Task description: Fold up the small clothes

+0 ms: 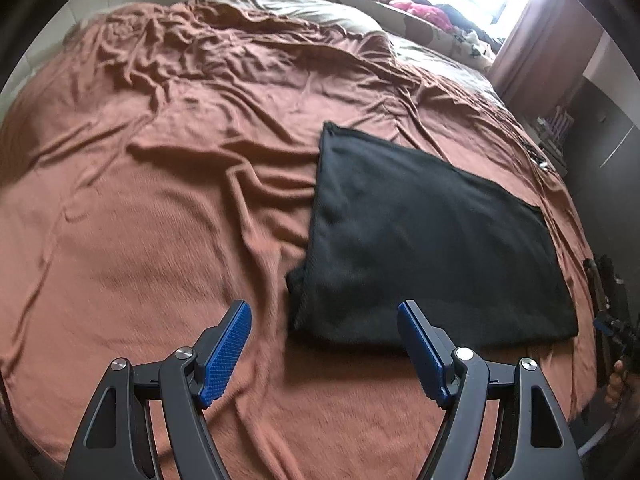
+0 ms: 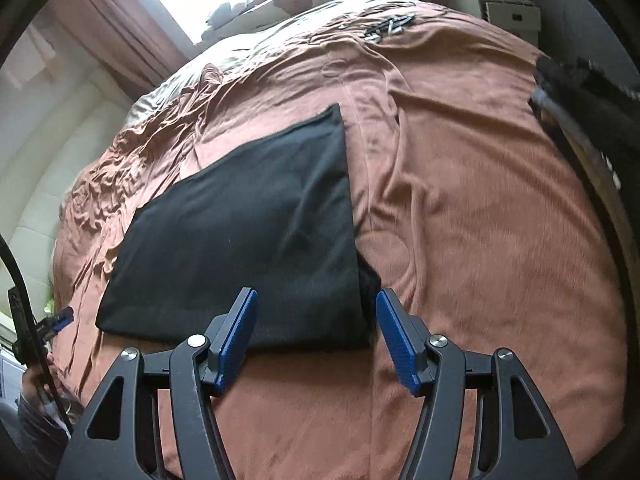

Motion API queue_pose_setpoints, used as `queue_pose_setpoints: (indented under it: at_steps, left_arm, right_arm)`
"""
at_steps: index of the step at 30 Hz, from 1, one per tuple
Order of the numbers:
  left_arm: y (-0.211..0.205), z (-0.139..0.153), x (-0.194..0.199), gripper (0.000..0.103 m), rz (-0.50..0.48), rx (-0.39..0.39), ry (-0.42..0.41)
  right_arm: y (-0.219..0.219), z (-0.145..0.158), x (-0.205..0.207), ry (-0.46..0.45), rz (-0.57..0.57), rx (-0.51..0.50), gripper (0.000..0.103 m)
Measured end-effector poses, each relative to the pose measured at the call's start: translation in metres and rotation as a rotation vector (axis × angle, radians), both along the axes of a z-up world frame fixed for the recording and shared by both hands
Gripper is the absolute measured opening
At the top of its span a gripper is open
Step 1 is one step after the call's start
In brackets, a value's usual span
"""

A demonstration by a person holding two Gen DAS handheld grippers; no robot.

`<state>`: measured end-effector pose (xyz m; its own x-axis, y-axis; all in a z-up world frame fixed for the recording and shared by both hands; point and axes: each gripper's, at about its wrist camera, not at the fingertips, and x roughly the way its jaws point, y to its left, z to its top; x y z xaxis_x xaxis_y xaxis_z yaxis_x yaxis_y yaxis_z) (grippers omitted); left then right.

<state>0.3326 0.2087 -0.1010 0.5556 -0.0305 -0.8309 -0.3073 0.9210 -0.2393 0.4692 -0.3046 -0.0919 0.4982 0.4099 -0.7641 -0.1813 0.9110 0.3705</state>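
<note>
A black garment lies folded flat into a rough rectangle on the rust-brown bedspread; it also shows in the right wrist view. My left gripper is open and empty, hovering just above the bed by the garment's near left corner. My right gripper is open and empty, hovering above the garment's near right corner, where a lower layer sticks out. The other gripper shows at the edge of each view: the right one and the left one.
The wrinkled bedspread covers a large bed. Pillows and soft toys lie at the head by a bright window. Small dark items lie far on the bed. A padded headboard is at the left.
</note>
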Motion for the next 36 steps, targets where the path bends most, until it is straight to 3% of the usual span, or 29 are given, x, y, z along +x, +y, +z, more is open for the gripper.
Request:
queue_pose_setpoints:
  at_steps: [2,12,16,20,27,36]
  left_arm:
    - [-0.002,-0.006,-0.003,0.076,0.009,-0.001,0.014]
    - [-0.001,-0.036,-0.012,0.066,0.066,-0.191,0.028]
    - [0.000,-0.045,-0.011,0.065,0.090,-0.254,0.024]
    - [-0.002,-0.054,-0.008,0.062,0.102,-0.261,0.033]
    - [0.002,-0.072,-0.004,0.056,0.146,-0.316,0.037]
    - [0.002,-0.075,0.011,0.049,0.134,-0.220,0.027]
  right_arm:
    - [-0.001,-0.005,-0.004,0.011,-0.007,0.018,0.060]
    - [-0.016,-0.037,-0.014,0.100,-0.081,0.183,0.059]
    - [-0.021,-0.051,-0.010,0.139,-0.106,0.243,0.053]
    - [-0.023,-0.066,-0.003,0.174,-0.120,0.327,0.045]
    - [-0.028,-0.083,0.011,0.182,-0.167,0.358,0.041]
    - [-0.027,-0.090,0.015,0.142,-0.191,0.349,0.034]
